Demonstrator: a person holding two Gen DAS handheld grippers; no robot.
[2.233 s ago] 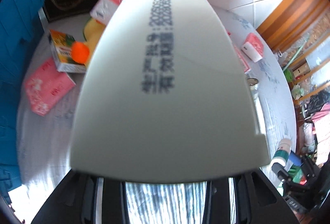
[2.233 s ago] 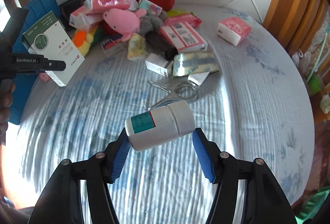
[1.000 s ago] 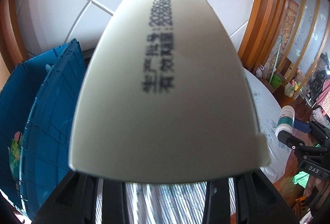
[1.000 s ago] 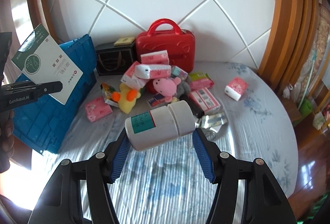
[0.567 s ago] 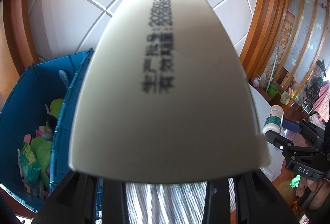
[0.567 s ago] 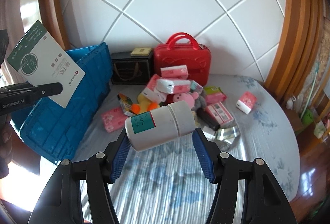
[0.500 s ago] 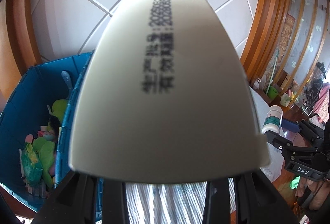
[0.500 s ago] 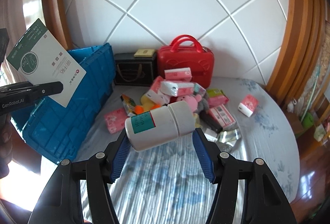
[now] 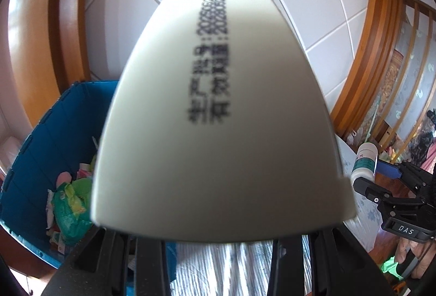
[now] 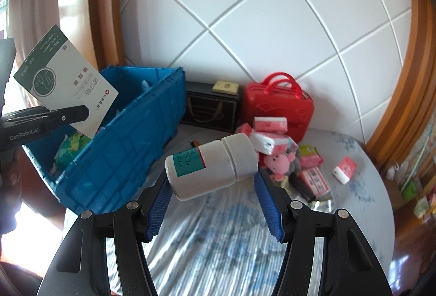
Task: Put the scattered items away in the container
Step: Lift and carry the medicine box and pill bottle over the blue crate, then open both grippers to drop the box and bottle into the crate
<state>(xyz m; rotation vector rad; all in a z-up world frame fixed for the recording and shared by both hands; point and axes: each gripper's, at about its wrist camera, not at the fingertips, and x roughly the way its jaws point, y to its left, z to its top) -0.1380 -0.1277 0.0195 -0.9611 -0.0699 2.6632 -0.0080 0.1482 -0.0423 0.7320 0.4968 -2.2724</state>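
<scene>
A white and green carton (image 9: pixel 218 119) fills the left wrist view, held upright with my left gripper (image 9: pixel 218 249) shut on its lower end; the fingertips are hidden behind it. In the right wrist view that carton (image 10: pixel 68 83) hangs above the near corner of the blue crate (image 10: pixel 122 149). My right gripper (image 10: pixel 212 183) is shut on a white pill bottle (image 10: pixel 212 165) with a teal and red label, lying crosswise between the blue pads (image 10: pixel 159 203). It hangs over the bed to the right of the crate. The crate (image 9: pixel 32 159) holds green packets and other items.
A red case (image 10: pixel 278 108) and a black bag (image 10: pixel 209 110) stand at the back against the white tiled wall. In front lie pink tissue packs (image 10: pixel 269 124), a pink plush (image 10: pixel 278 162) and small boxes. One tissue pack (image 10: pixel 344 169) lies apart on the patterned sheet (image 10: pixel 218 241).
Both grippers have swung left and risen with their loads. The crate's open inside has come into view under the carton, and the crate is nearer in the right wrist view.
</scene>
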